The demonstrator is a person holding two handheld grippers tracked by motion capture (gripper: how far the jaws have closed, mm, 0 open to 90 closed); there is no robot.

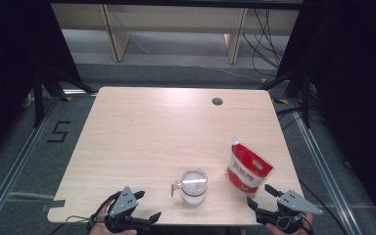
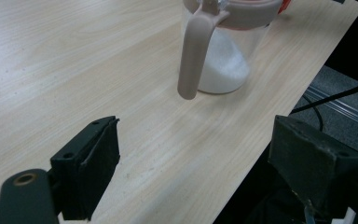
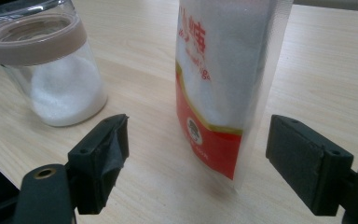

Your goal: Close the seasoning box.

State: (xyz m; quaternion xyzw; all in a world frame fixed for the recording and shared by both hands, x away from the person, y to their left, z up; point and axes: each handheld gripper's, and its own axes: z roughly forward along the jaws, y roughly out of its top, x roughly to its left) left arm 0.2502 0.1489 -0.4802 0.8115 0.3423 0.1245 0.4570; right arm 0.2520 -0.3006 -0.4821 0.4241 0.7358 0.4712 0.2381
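Observation:
A clear glass jar with a beige collar and a hanging beige handle stands near the table's front edge, white powder in its bottom. It also shows in the left gripper view as the jar and in the right gripper view as the jar. A red and white spouted pouch stands upright to its right. My left gripper is open at the front edge, left of the jar. My right gripper is open just in front of the pouch, nothing between its jaws.
The pale wooden table has a round cable hole at the back right. Beyond it are wooden furniture legs and cables on the grey floor. Dark curtains and metal stands flank both sides.

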